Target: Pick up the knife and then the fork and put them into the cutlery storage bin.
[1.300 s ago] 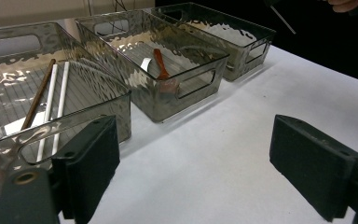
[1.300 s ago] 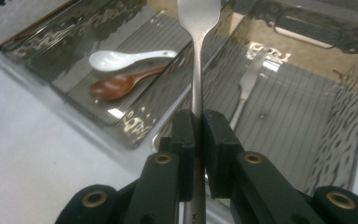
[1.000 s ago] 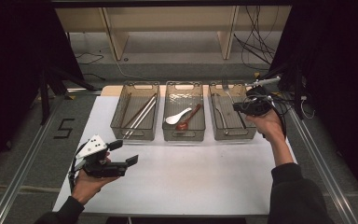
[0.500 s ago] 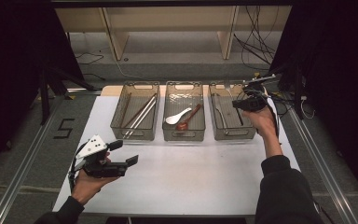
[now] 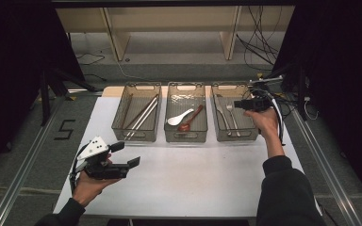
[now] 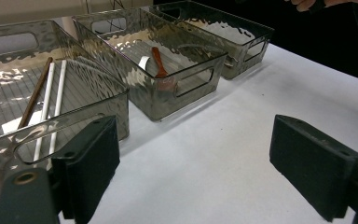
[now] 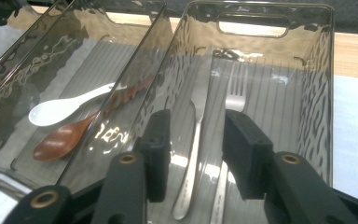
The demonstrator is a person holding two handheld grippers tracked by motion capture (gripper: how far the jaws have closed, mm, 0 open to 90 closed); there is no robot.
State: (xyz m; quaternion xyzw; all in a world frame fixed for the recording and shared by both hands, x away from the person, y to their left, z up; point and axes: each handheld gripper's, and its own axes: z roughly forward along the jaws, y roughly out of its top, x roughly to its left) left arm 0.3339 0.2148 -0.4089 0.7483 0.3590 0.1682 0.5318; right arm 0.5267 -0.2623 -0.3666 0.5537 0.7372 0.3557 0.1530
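Note:
Three clear grey bins stand in a row. The right bin holds a steel fork and a knife lying flat on its floor. My right gripper hovers over this bin. Its jaws have just been opening and stand apart, with nothing pressed between them. The cutlery lies below them. Low over the white table at the front left, my left gripper is wide open and empty.
The middle bin holds a white spoon and a brown spoon. The left bin holds several chopsticks. Cables trail at the back right. Bare white table lies in front of the bins.
My right hand has shifted a little left and down over the right bin. The left hand has kept still.

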